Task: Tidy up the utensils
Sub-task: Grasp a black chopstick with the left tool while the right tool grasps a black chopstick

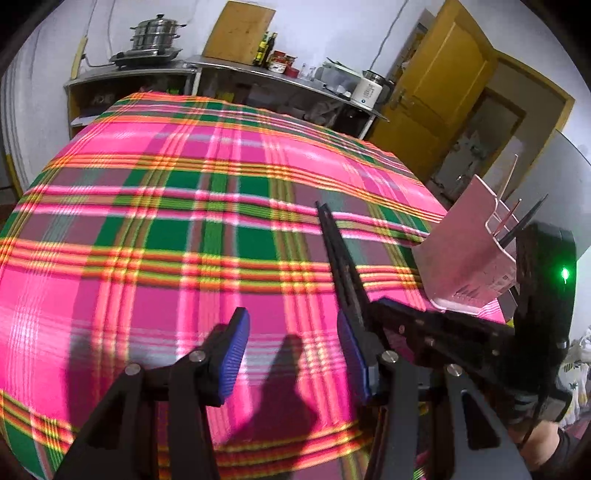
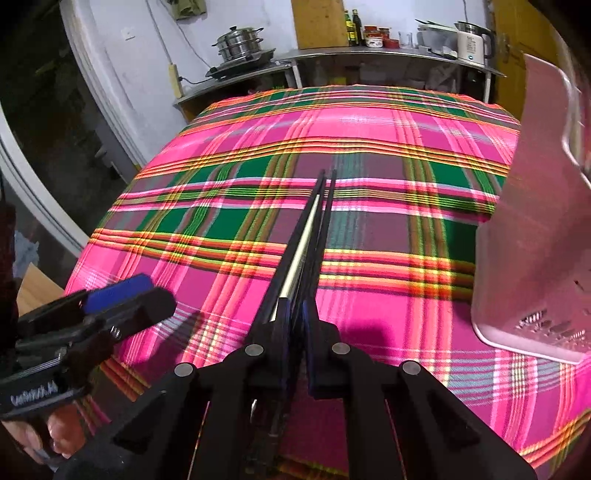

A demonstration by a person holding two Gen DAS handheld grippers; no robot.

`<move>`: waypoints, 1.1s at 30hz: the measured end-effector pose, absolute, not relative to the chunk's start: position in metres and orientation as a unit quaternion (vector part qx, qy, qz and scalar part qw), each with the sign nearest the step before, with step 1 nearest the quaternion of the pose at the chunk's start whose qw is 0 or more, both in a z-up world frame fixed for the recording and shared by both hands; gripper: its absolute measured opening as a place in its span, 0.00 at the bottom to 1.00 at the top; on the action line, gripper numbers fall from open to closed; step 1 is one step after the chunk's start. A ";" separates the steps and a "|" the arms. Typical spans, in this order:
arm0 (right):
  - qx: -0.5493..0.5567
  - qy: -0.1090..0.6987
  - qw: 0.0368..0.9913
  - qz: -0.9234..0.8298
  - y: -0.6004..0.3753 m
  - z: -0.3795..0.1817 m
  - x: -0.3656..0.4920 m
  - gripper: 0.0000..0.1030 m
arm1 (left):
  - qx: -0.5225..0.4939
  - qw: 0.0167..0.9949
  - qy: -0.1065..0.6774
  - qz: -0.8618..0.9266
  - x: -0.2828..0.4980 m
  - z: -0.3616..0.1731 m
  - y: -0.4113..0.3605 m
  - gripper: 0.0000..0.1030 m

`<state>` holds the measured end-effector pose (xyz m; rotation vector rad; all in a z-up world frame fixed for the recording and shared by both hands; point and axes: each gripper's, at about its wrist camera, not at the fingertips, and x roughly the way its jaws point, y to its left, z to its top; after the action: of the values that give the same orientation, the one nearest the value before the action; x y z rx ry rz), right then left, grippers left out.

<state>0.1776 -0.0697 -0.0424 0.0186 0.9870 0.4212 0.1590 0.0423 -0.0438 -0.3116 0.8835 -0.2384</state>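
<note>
My right gripper (image 2: 295, 325) is shut on a bundle of dark chopsticks (image 2: 314, 229) with one pale stick among them; they point forward over the plaid tablecloth (image 2: 369, 122). In the left wrist view the same chopsticks (image 1: 338, 251) stick out past my right gripper (image 1: 373, 310), just right of my left gripper (image 1: 291, 350), which is open and empty above the cloth. A pink utensil holder (image 1: 461, 254) stands at the table's right edge with several sticks in it (image 1: 517, 221). It also shows close at the right in the right wrist view (image 2: 535, 240).
The plaid cloth (image 1: 184, 221) covers the whole table. Behind it a steel counter (image 1: 258, 70) carries a steamer pot (image 1: 155, 33), bottles, jars and a white kettle (image 1: 369, 88). A yellow door (image 1: 443, 85) stands at the back right. My left gripper (image 2: 122, 295) shows at the left of the right wrist view.
</note>
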 end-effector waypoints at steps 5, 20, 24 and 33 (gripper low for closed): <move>0.019 0.474 0.861 0.184 -0.087 -0.044 0.174 0.05 | -0.136 0.882 0.429 -0.136 0.178 -0.042 0.022 0.50; 0.043 0.473 0.862 0.177 -0.113 -0.045 0.162 0.05 | -0.069 0.883 0.451 -0.110 0.198 -0.059 -0.005 0.03; 0.043 0.472 0.862 0.177 -0.113 -0.045 0.161 0.05 | -0.083 0.884 0.451 -0.089 0.191 -0.061 0.017 0.02; 0.024 0.476 0.861 0.176 -0.104 -0.043 0.170 0.05 | -0.090 0.888 0.439 -0.104 0.192 -0.054 0.025 0.04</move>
<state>0.1695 -0.1043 -0.0434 0.0494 0.9982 0.3691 0.1925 0.0249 -0.0535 -0.1870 0.9132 -0.2156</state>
